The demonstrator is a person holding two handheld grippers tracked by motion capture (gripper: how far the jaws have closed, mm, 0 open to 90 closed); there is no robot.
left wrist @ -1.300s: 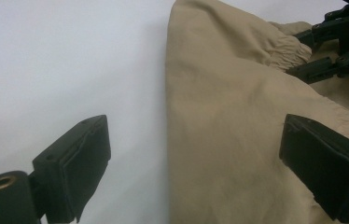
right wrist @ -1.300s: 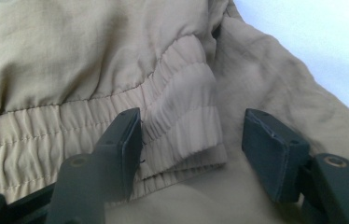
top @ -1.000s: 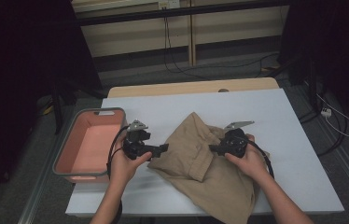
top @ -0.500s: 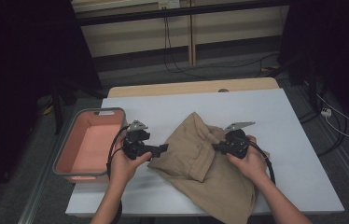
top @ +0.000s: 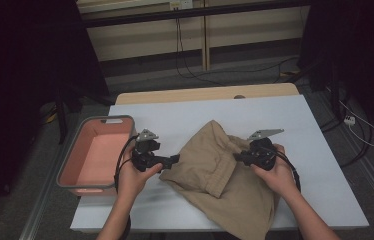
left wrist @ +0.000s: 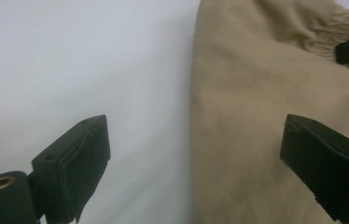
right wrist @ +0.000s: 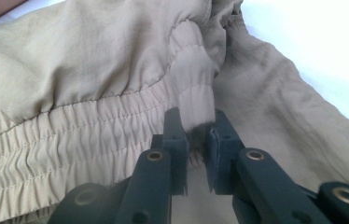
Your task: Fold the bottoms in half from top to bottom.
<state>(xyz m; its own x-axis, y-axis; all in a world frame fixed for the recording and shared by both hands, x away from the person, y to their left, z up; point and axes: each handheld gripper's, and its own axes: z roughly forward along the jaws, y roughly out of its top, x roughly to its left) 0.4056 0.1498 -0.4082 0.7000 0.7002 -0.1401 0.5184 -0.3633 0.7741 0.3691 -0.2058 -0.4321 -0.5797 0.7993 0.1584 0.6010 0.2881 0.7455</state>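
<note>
A white table [top: 190, 112] carries everything here. On its middle and near part lies a crumpled pair of tan trousers [top: 215, 175], one end hanging over the near edge, the gathered waistband [right wrist: 70, 126] running across the cloth. A pink tub [top: 70, 170] with a grey rim sits at the table's left edge, just beside the left hand [top: 132, 175].

The right tongs [top: 240, 156] [right wrist: 196, 140] are clenched on a fold of the waistband, which stands up pinched between the two black jaws. The right hand [top: 277, 172] rests on the cloth behind them.

The left tongs [top: 172, 161] [left wrist: 193, 154] are released, jaws spread wide over the left edge of the trousers [left wrist: 266, 107], one jaw above bare table, the other above cloth.
</note>
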